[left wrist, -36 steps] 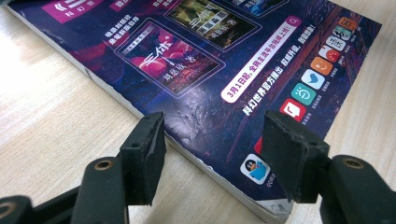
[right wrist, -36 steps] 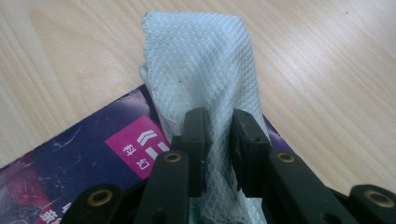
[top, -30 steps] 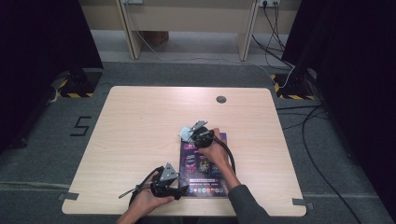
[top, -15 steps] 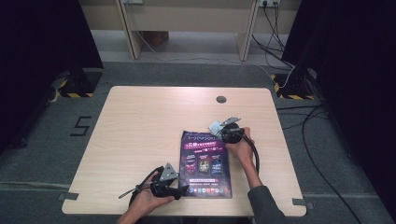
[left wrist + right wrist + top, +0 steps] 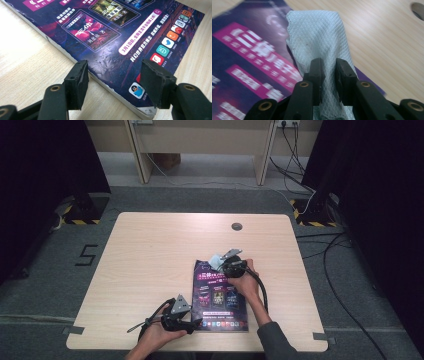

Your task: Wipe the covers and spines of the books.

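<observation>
high view: magazine flat on table, right gripper at its far edge | left gripper view: fingers apart, straddling magazine's corner, not gripping | right gripper view: fingers pinch white cloth over magazine

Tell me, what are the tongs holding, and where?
The right tongs pinch a folded white cloth at its near end. The left tongs stand open over the magazine corner.
</observation>
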